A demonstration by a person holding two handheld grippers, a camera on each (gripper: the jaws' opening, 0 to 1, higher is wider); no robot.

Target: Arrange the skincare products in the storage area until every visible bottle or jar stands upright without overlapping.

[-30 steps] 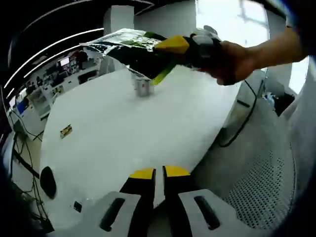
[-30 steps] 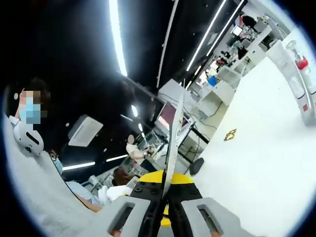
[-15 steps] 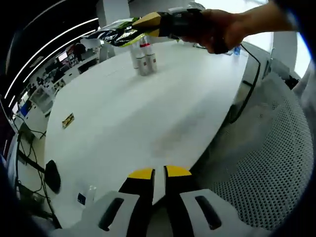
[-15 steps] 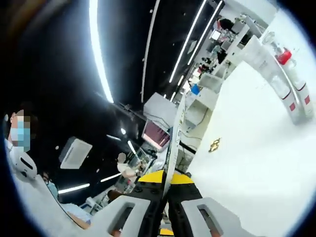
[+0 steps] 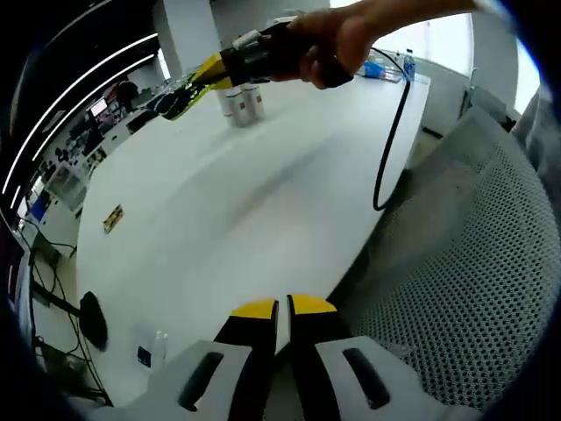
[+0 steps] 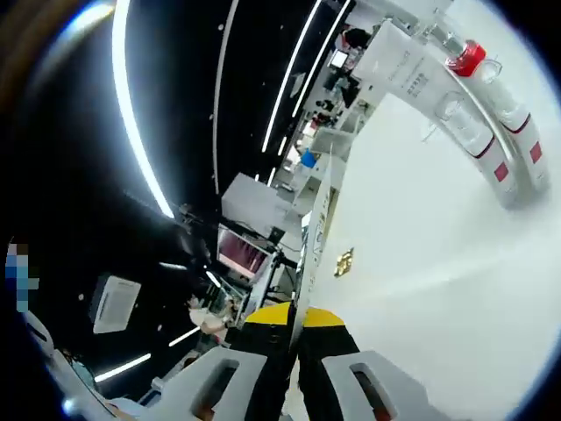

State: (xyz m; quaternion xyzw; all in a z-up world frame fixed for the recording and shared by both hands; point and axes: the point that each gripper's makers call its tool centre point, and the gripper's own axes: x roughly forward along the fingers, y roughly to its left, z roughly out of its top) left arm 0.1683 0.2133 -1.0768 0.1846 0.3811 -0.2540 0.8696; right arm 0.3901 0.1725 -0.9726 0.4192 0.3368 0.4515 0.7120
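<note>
In the left gripper view, my left gripper (image 5: 282, 309) is shut with nothing in it, low over the near edge of the white table (image 5: 219, 210). A hand holds my right gripper (image 5: 213, 68) at the far side, shut on a flat green-and-black sachet (image 5: 175, 93). Just beyond it a few small bottles (image 5: 241, 103) stand upright together. In the right gripper view, the right gripper (image 6: 295, 313) grips the sachet (image 6: 311, 246) edge-on. Clear bottles with red labels (image 6: 491, 140), one red-capped (image 6: 465, 58), and a white carton (image 6: 405, 72) lie ahead at the upper right.
A grey mesh chair (image 5: 465, 263) sits at the right of the table. A black cable (image 5: 386, 132) hangs over the table edge. On the table lies a small yellow sticker (image 5: 112, 219), also the sticker (image 6: 344, 260). A dark round object (image 5: 91, 321) is below the table's left edge.
The right gripper with the sachet has swung lower and leftward, in front of the bottles. In the right gripper view the bottles have grown larger. My left gripper stays shut.
</note>
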